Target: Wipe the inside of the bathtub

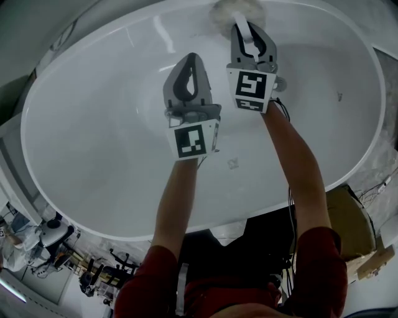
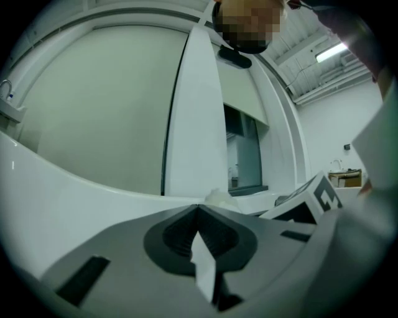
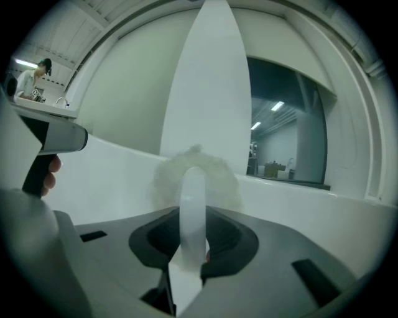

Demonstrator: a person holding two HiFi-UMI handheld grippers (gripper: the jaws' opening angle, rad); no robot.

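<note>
red sleeves (image 1: pixel 320 264) & bare forearms sat closest to the head cam, reaching fwd over the near rim of the bathtub (image 1: pixel 93 130). both arms ended in grippers held over the tub's middle-to-far part.

right gripper (image 1: pixel 241 23) was out furthest. its fingers were clamped on a white handle (image 1: pixel 247 36), which led to a fluffy pale pad (image 1: pixel 235 10). the pad was pressed to the tub's inner wall right at the far rim. right gripper view agreed: fingers (image 3: pixel 224 233) tight on the handle (image 3: pixel 193 192), pad (image 3: pixel 165 180) just past the tips, touching the white wall.

left gripper (image 1: pixel 189 59) hung beside it, nearer the person, over the tub floor and touching nothing there. left gripper view showed the fingers (image 2: pixel 168 236) brought fully together w/ nothing bulky between them. a thin white sliver showed at the seam, couldn't tell what it was. same view caught the pad (image 2: pixel 217 197) at the far rim.

progress, as a judgement only: wiping looked under way, since the pad was on the wall, but no way to say how much was done. the tub interior read as even white all over, w/ no foam, streaks or wet/dry line to mark covered areas. one small mark (image 1: pixel 233 163) lay on the floor toward the near rim, nature unclear. w/ the pad at the far rim, prob. the floor, both ends & near wall were all left to cover.
</note>
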